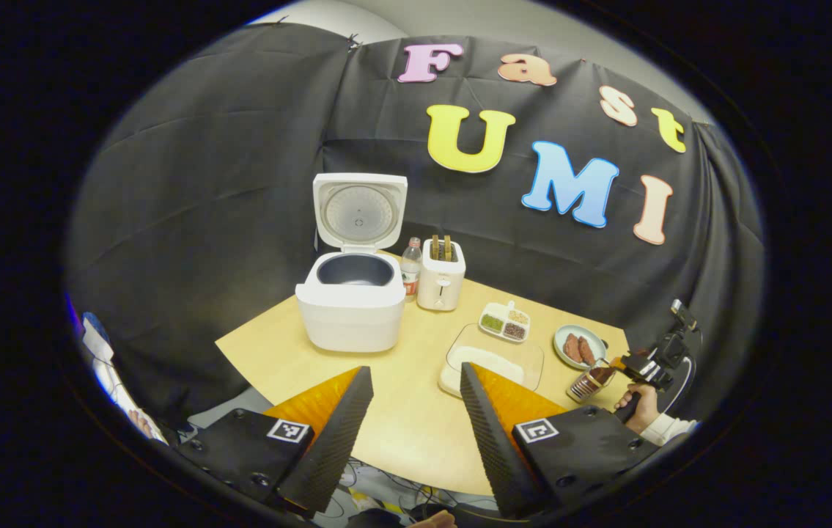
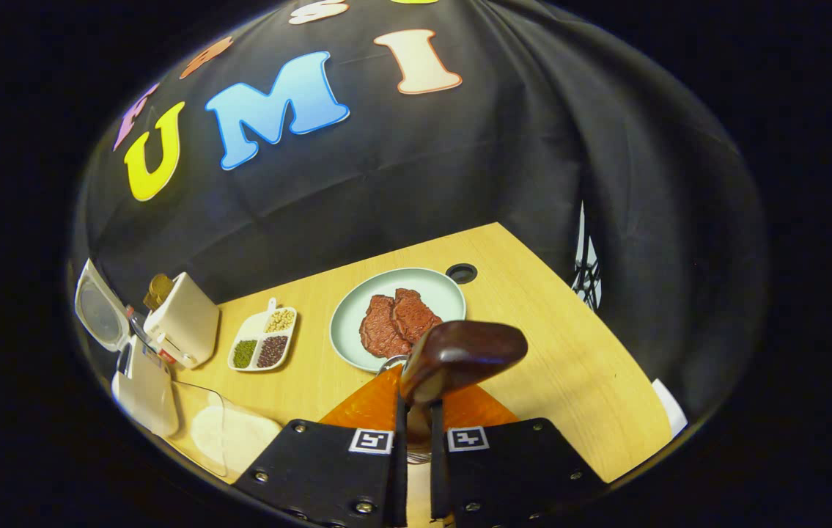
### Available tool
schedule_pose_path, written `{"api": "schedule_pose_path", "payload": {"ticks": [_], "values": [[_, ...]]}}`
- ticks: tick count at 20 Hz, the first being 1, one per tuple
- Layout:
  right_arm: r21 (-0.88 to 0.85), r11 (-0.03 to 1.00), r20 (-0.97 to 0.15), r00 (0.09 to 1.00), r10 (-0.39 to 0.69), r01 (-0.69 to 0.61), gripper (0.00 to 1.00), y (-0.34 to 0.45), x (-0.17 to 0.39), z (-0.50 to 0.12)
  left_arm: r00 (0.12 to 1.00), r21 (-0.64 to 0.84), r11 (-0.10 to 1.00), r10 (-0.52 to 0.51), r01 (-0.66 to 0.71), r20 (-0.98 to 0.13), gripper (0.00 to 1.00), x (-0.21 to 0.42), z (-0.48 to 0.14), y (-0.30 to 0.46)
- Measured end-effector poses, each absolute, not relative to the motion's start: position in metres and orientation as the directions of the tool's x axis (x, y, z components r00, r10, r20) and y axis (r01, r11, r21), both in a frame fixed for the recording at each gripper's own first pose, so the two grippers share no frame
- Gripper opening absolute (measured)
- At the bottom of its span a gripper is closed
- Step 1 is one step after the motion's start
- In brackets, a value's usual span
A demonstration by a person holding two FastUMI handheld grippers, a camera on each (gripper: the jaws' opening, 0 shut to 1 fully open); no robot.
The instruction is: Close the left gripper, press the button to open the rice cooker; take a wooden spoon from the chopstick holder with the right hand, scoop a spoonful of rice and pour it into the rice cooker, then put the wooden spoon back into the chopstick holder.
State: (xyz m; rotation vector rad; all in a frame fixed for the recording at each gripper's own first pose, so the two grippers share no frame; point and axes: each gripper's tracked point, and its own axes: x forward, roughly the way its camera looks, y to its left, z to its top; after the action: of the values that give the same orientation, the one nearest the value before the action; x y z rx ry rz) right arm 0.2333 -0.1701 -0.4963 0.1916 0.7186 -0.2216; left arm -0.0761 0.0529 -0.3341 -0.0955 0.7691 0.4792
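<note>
Rice cooker (image 1: 350,308) is seen on the table (image 1: 401,411), lid raised upright; no legible brand is discernible. Wooden spoon (image 2: 463,356) is clamped by the right gripper (image 2: 416,414), bowl uppermost, handle running down between narrow fingers. Left gripper (image 1: 416,411) is held wide.

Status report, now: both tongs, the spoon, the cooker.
Left tongs open, idle over table. Right tongs shut on wooden spoon, bowl up, above the chopstick holder. Rice cooker lid open. Nothing in the way.
</note>
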Motion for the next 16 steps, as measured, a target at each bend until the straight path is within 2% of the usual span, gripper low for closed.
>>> {"api": "schedule_pose_path", "payload": {"ticks": [4, 9, 11, 13, 16], "values": [[0.095, 0.967, -0.661, 0.741, -0.118, 0.238, 0.13, -0.169, 0.240, -0.477, 0.625, 0.063, 0.883, 0.377, -0.464, -0.684, 0.89, -0.087, -0.333, 0.061], [0.055, 0.980, -0.632, 0.766, -0.114, 0.191, 0.13, -0.160, 0.238, -0.441, 0.642, 0.003, 0.871, 0.364, -0.492, -0.675, 0.84, -0.101, -0.331, 0.079], [0.062, 0.981, -0.617, 0.780, -0.105, 0.181, 0.13, -0.148, 0.235, -0.419, 0.654, -0.020, 0.866, 0.361, -0.499, -0.665, 0.89, -0.105, -0.324, 0.092], [0.035, 0.989, -0.599, 0.795, -0.093, 0.141, 0.13, -0.129, 0.228, -0.399, 0.672, -0.035, 0.866, 0.360, -0.498, -0.648, 0.89, -0.107, -0.314, 0.103], [0.017, 0.999, -0.592, 0.806, -0.013, 0.029, 0.13, -0.072, 0.217, -0.378, 0.709, -0.069, 0.873, 0.344, -0.483, -0.616, 0.89, -0.115, -0.300, 0.119]]}}
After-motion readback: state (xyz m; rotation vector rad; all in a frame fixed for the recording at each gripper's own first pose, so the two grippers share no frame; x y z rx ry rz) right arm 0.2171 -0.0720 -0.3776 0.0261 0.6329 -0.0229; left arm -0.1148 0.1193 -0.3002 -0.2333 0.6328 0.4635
